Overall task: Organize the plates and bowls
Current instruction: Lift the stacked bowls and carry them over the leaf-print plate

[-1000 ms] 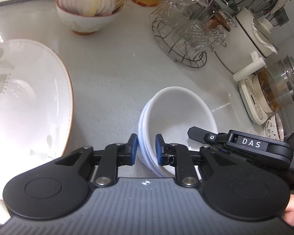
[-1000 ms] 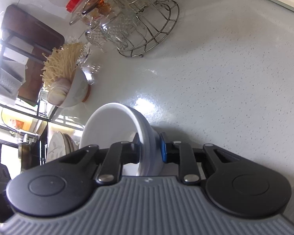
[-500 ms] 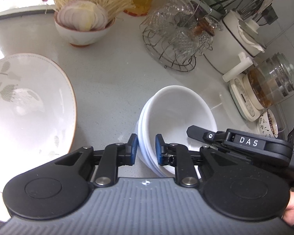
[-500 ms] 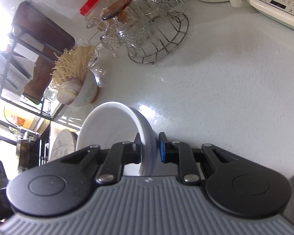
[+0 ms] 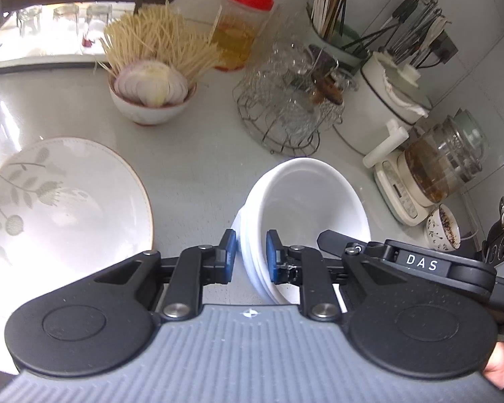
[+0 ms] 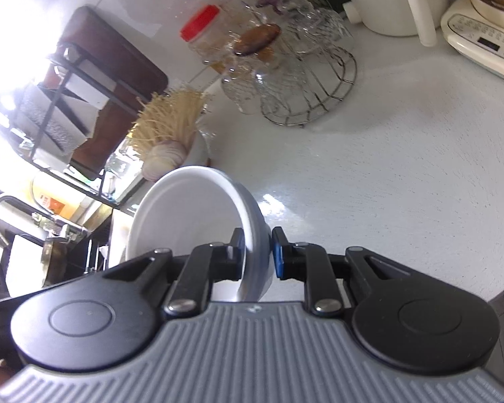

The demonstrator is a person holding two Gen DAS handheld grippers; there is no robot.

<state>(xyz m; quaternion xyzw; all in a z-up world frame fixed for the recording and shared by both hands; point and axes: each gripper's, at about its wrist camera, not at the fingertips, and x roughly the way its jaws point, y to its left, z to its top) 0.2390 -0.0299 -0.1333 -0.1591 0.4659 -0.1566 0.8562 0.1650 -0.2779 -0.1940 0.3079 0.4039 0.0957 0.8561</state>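
Carry step in hand: your left gripper [image 5: 248,255] and right gripper [image 6: 257,252] both clamp rim of stacked white bowls [image 5: 305,208], clear of counter [image 6: 386,201]. Next: keep stack level, choose set-down spot near floral plate [image 5: 60,208].

A pale speckled counter [image 6: 386,174] runs back to a white tiled wall [image 5: 480,27], glossy where daylight glares in from the left. A dark metal shelf rack [image 6: 84,77] stands at the bright end, a chrome tap [image 6: 3,208] below it. Small appliances crowd the far corner.
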